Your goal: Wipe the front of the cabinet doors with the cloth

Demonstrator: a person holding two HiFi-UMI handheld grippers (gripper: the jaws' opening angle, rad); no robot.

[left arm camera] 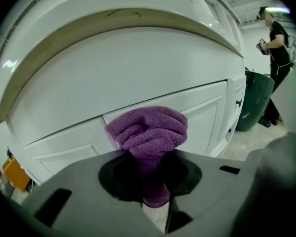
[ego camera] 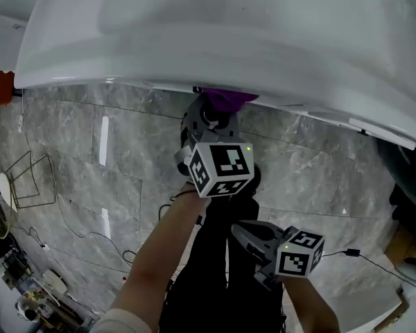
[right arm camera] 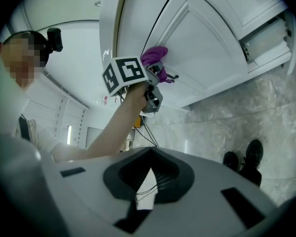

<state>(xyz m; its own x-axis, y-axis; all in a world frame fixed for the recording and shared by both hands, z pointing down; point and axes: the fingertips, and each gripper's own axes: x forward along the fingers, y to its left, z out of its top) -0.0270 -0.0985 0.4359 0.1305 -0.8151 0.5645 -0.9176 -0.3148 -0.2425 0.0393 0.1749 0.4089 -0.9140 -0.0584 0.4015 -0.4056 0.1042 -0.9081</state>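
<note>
My left gripper point(left arm camera: 148, 158) is shut on a bunched purple cloth point(left arm camera: 149, 130), whose wad sticks out past the jaws and rests against the white cabinet doors point(left arm camera: 209, 113). In the head view the cloth point(ego camera: 227, 98) shows just under the overhang of the white countertop point(ego camera: 215, 33), with the left gripper point(ego camera: 217, 114) right below it; the doors are hidden there. The right gripper view shows the cloth point(right arm camera: 156, 57) pressed on a panelled door point(right arm camera: 207, 48). My right gripper point(right arm camera: 149, 176) is shut on nothing, held low and back point(ego camera: 241, 232).
A dark green bin point(left arm camera: 254, 99) stands at the cabinet's right end, with a person point(left arm camera: 277, 43) beyond it. The floor is grey marble point(ego camera: 90, 151), with cables point(ego camera: 76, 227) and a wire stand point(ego camera: 29, 179) at the left. My shoes point(right arm camera: 247, 157) are below.
</note>
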